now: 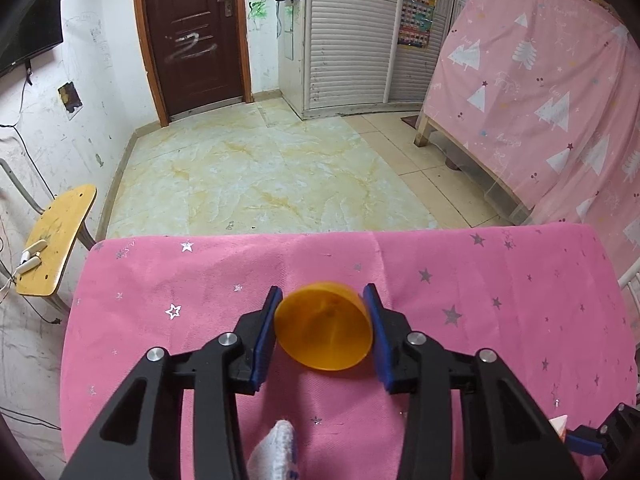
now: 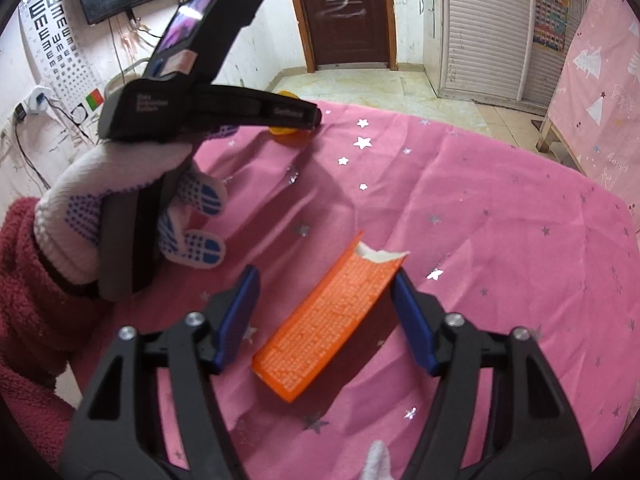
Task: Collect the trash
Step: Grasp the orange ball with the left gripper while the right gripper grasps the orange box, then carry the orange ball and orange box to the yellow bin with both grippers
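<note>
In the left wrist view, our left gripper (image 1: 323,334) has its blue pads (image 1: 265,334) closed against both sides of an orange plastic cup (image 1: 325,326), which lies on its side on the pink star-print tablecloth (image 1: 160,288), mouth turned toward the camera. Past the table's far edge we see a marbled floor and a dark brown door (image 1: 192,36); a yellow wooden chair seat (image 1: 56,236) stands to the left.

In the right wrist view, our right gripper (image 2: 326,316) stands open over an orange torn box (image 2: 326,320) lying flat on the cloth. The right pad touches the box's far corner; the left pad stays clear. Our gloved left hand (image 2: 120,200) holds the other gripper at upper left, its tip at the cup.
</note>
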Tool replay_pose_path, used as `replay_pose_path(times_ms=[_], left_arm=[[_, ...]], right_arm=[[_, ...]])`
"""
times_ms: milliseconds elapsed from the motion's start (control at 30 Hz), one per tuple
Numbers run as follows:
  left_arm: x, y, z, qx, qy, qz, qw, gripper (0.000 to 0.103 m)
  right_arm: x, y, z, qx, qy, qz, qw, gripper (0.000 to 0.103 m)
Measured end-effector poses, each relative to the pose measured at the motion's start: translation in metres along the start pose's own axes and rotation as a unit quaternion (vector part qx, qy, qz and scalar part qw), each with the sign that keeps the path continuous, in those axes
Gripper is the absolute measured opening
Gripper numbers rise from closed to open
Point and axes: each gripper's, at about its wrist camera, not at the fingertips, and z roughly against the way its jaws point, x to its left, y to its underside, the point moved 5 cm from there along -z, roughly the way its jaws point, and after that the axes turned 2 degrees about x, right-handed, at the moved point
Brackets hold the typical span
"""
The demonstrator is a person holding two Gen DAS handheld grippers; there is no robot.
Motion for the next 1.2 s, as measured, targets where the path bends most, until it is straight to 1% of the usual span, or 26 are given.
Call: replay_pose_path(times_ms=[33,133,200,267,433,700,967,1200], left_arm=[[0.001,0.001,0.0,-0.001,0.001,0.001,1.0,0.033],[0.003,0.003,0.002,0.001,0.006,0.006,1.0,0.033],[0.007,0.004,0.005,0.002,0.012,0.015,0.9998,0.033],[0.008,0.004,0.011,-0.001,0.013,0.02,0.9997,0.033],[0.008,0.011,0.029,-0.013,0.01,0.02,0.9997,0.033],[-0.009,0.012,0.066,-0.037,0.01,0.01,0.9992,0.033],[-0.048,0.011,0.097,-0.054,0.011,-0.015,0.9984,0.033],[-0.091,0.012,0.113,-0.061,0.016,-0.041,0.9972,0.033]], right_arm=[[-0.001,0.0,-0.001,0.001,0.0,-0.001,1.0,0.056],[-0.001,0.002,-0.001,0.003,0.0,-0.002,1.0,0.044],[-0.003,0.002,-0.001,0.002,0.0,-0.003,1.0,0.029],[-0.003,0.001,-0.001,-0.001,-0.005,-0.008,1.0,0.022],[-0.003,0.0,0.003,-0.007,-0.009,-0.009,1.0,0.02],[-0.013,0.0,0.028,-0.037,-0.009,-0.021,0.999,0.02],[-0.039,0.007,0.06,-0.071,0.0,-0.046,0.996,0.02],[-0.079,0.017,0.089,-0.104,0.014,-0.081,0.991,0.021]])
